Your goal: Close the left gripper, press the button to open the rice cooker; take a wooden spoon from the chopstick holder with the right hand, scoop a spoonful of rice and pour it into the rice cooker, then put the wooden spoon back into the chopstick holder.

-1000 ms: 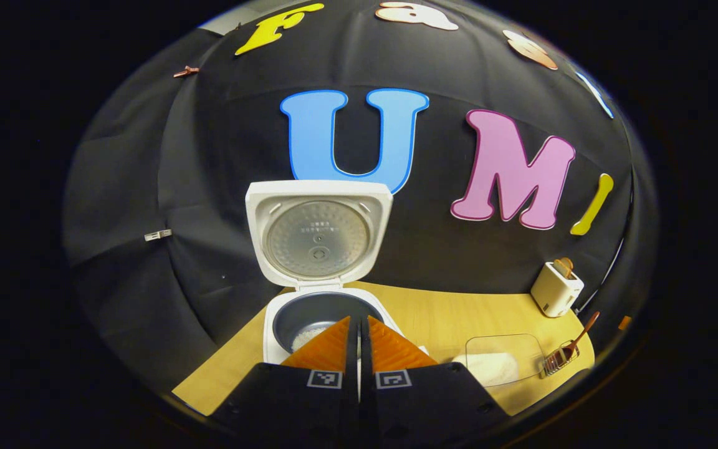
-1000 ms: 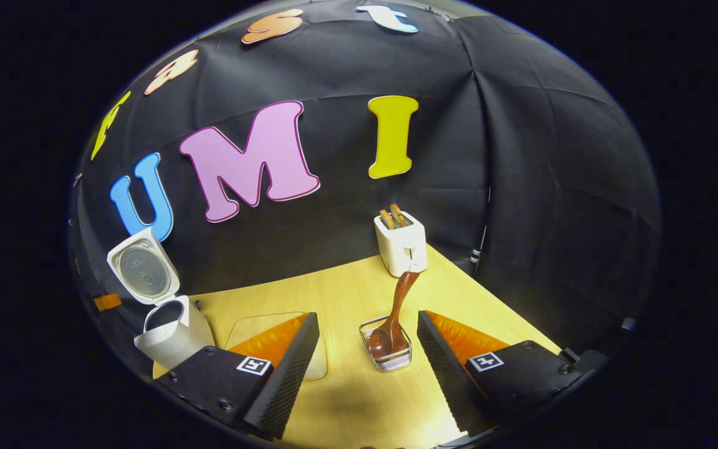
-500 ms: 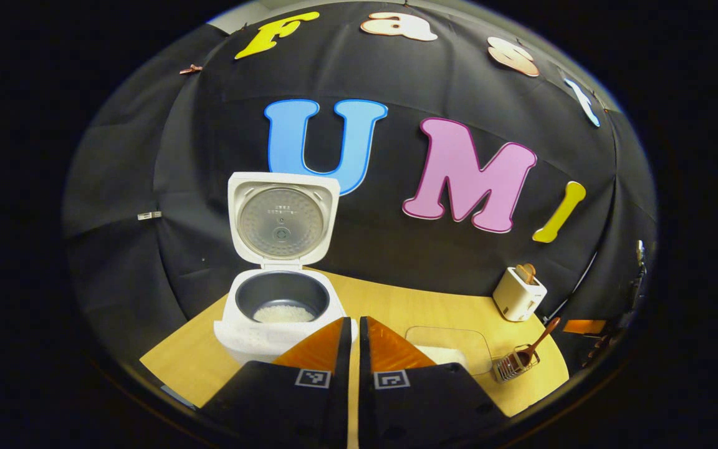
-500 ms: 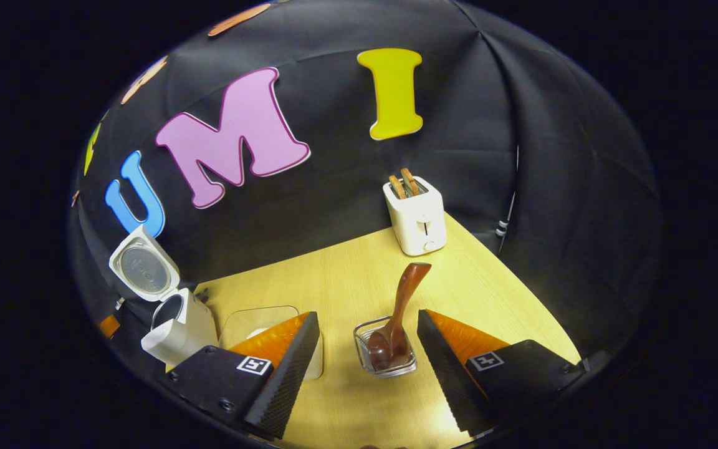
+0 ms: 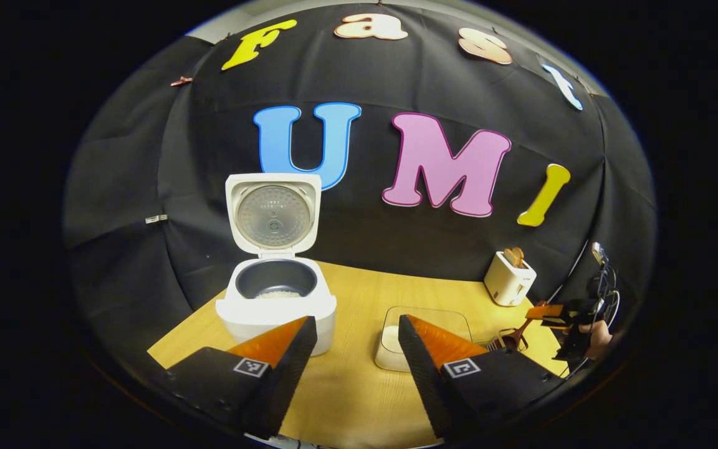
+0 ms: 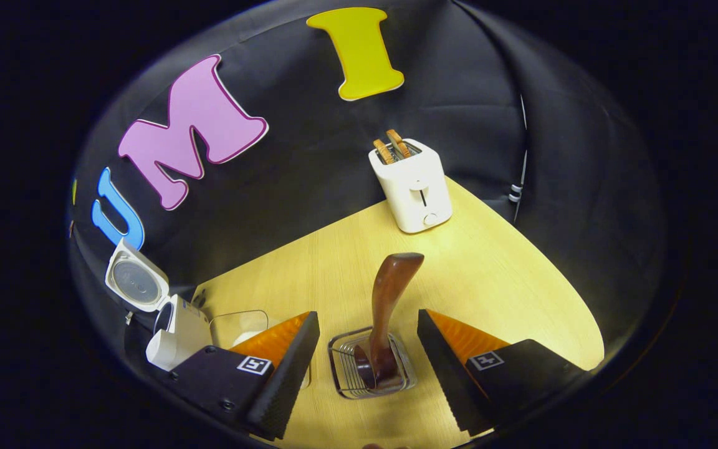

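Now hanging the right gripper (image 6: 368,318) just above the chopstick holder (image 6: 341,374), holding its two fingers wide apart and gripping nothing. Holding them apart like that, most likely, to make room for the wooden spoon (image 6: 387,293) to fit in between. Seeing the spoon standing in the wire holder, bowl end down, handle leaning up and away toward the toaster (image 6: 412,187). Finding the handle, in the right gripper view, in the gap between the two fingers, a bit nearer the right one, and touching neither. Pointing the gripper down at the table (image 6: 508,280) from above, probably because the handle is sticking up and is easiest to pinch from the sides.

Holding the left gripper (image 5: 353,324) back from the rice cooker (image 5: 275,308), near it but not touching, with fingers apart too and holding nothing. Standing off like this probably because the pressing job looks done: seeing the lid (image 5: 273,215) standing straight up, the dark pot showing, and a little rice lying in the bottom. Leaving the way into the pot free for the spoon, by the look of it. Seeing the clear rice box (image 5: 452,319) sitting on the table between the cooker and the holder.

Guessing the next need: going a bit lower, then squeezing both fingers on the handle, not on the wire rim.
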`<action>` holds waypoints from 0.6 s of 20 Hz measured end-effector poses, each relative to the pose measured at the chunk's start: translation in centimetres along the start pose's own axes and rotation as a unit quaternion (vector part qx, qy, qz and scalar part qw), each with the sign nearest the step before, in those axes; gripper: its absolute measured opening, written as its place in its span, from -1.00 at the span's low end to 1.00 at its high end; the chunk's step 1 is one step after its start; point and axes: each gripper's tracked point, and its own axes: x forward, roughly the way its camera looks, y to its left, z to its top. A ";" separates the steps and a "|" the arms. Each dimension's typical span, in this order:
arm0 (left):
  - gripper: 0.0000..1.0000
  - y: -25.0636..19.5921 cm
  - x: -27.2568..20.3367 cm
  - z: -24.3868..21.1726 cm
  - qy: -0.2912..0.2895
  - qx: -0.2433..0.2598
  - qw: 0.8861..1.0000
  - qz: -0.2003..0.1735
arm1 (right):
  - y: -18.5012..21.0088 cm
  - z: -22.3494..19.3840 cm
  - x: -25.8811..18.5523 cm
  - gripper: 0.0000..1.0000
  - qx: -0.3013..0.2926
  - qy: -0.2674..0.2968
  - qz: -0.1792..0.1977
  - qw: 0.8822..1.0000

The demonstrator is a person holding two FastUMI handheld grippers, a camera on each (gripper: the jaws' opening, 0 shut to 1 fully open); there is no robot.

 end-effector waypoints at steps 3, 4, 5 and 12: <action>0.76 -0.6 0.1 -0.2 0.007 0.012 1.000 -0.004 | -0.4 -0.4 1.9 0.97 0.009 0.010 -0.005 1.000; 0.77 -0.8 0.1 -0.4 0.010 0.017 1.000 -0.005 | -0.6 -0.4 2.5 0.97 0.012 0.010 -0.008 1.000; 0.76 -1.0 0.1 -0.6 0.013 0.019 1.000 -0.005 | -0.6 -0.5 3.0 0.97 0.017 0.009 -0.007 1.000; 0.77 -0.5 -0.8 -3.2 0.041 0.000 0.999 0.009 | -0.5 -1.3 6.3 0.45 0.038 0.031 0.001 0.999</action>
